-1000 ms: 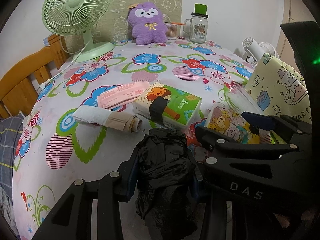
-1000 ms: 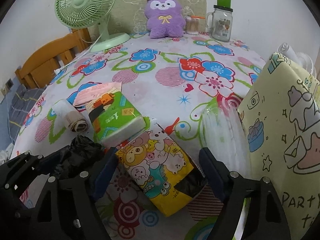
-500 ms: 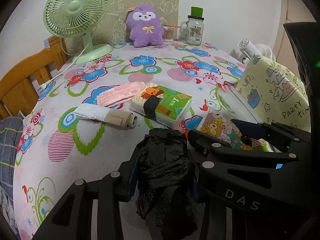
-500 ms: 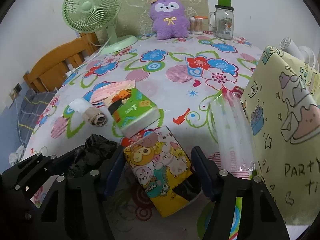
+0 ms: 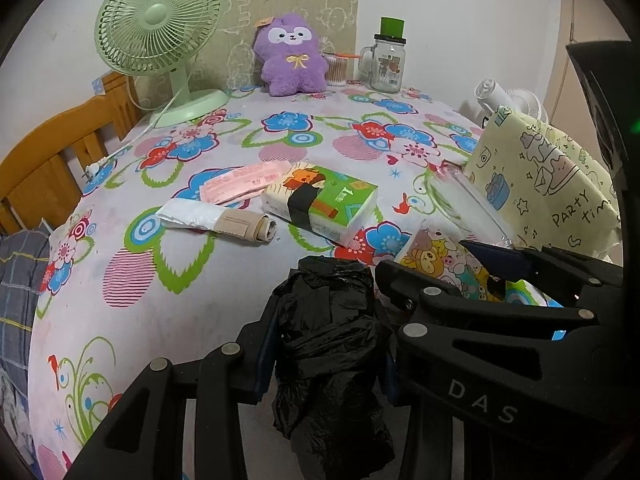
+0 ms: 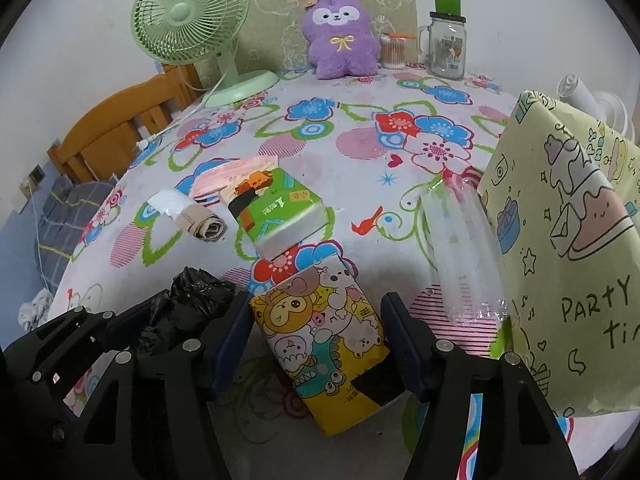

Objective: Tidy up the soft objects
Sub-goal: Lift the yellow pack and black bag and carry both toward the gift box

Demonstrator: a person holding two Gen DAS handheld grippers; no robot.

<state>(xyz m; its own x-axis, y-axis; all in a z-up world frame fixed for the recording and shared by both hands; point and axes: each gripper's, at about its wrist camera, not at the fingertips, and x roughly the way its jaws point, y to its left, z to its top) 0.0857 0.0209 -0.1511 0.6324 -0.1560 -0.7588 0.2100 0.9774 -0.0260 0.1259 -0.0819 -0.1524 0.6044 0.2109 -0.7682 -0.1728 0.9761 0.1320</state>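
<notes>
While we look along the left wrist view, we list: left gripper (image 5: 326, 344), pinched on a crumpled black plastic bag (image 5: 332, 344) held over the near edge of the flowered desk (image 5: 132, 320). Bag judged light, limp and slippery; the mid-bundle hold suits it. Beyond it: green tissue pack (image 5: 320, 206), pink packet (image 5: 240, 182) just behind that, rolled beige-and-white bundle (image 5: 220, 222) to its left. At the far edge: purple plush toy (image 5: 291, 60), green fan (image 5: 160, 28), glass jar (image 5: 387, 64).

Along the right wrist view we list: right gripper (image 6: 316, 340), jaws straddling a cartoon-printed tissue pack (image 6: 324, 344) lying on the desk. The jaws have just been closing; the left pad appears to be against the pack, while whether the right pad touches we cannot tell. Pack judged light and squashy with a slick wrapper; hold across the short sides, near the middle. To its right: clear plastic sleeve (image 6: 460, 248) leaning on a yellow party gift bag (image 6: 560, 260), the likely place for the soft things.
</notes>
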